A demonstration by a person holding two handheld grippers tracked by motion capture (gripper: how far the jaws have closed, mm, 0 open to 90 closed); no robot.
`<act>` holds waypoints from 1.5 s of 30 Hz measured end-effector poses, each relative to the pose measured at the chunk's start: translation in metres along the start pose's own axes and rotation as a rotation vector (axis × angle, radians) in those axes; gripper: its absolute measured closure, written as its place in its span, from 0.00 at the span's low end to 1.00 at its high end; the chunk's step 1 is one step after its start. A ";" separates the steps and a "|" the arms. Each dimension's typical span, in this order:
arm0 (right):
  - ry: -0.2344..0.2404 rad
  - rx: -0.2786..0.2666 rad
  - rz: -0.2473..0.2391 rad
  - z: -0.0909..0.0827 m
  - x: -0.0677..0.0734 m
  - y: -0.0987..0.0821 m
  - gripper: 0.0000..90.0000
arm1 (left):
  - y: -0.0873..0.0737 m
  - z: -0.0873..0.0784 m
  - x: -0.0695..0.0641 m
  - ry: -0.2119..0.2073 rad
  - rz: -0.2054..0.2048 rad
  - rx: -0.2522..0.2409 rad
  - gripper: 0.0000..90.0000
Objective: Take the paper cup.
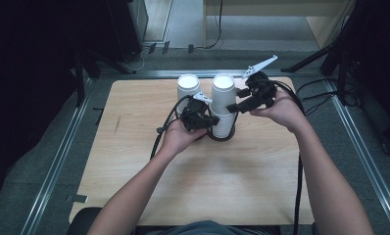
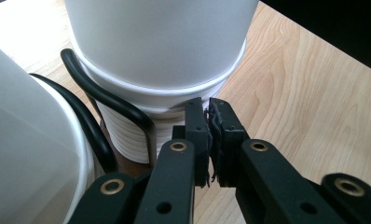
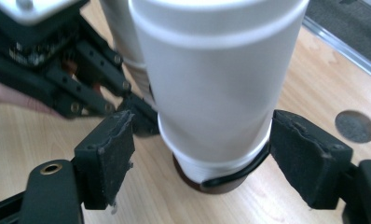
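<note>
Found a tall stack of white paper cups (image 1: 223,105) standing upright in a black wire ring holder (image 1: 222,138) near the far middle of the pale wooden table (image 1: 134,147). Saw a second, shorter white paper cup stack (image 1: 188,88) just beside it, to the left and farther back.

Found the left gripper (image 2: 209,135) low at the nested rims of the tall stack, with its jaws pressed together and nothing visible between them. Found the right gripper (image 1: 232,106) higher up, spread wide around the upper cup. Saw both black foam pads (image 3: 106,154) clear of the cup wall, so gripping nothing.

Judged the main risk to be a tipped stack. Could happen through a sideways nudge from either gripper, given a tall column and a small brown base (image 3: 211,186). Judged a crushed wall likely if the wide jaws squeezed hard on thin paper. Feared a double pick too, with tightly nested cups rising together while the shut left jaws pinned nothing. Noted little room beside the neighbouring stack, hence a chance of knocking it.

Counted two cup stacks, one wire holder for certain, two grippers and one table. Could not count the cups within either stack.
</note>
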State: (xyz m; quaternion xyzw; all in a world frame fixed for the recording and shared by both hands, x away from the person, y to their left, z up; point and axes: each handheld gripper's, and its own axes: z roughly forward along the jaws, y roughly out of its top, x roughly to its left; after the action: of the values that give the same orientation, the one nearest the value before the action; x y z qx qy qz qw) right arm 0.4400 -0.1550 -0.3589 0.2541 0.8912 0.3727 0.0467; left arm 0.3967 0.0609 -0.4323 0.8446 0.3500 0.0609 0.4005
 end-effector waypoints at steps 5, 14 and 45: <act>-0.020 -0.008 -0.006 0.000 0.001 0.015 0.23 | -0.002 0.000 -0.005 0.044 -0.012 -0.010 0.98; -0.043 -0.009 -0.011 0.001 0.002 0.029 0.22 | -0.003 0.001 -0.019 0.143 -0.001 -0.047 0.97; -0.143 0.100 -0.053 0.015 0.014 0.070 0.28 | -0.004 0.004 -0.019 0.142 -0.034 -0.042 0.98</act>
State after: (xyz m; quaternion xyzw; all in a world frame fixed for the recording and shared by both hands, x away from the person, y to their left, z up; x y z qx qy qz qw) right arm 0.4611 -0.0964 -0.3200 0.2582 0.9096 0.3074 0.1073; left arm 0.3816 0.0476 -0.4344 0.8234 0.3905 0.1212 0.3935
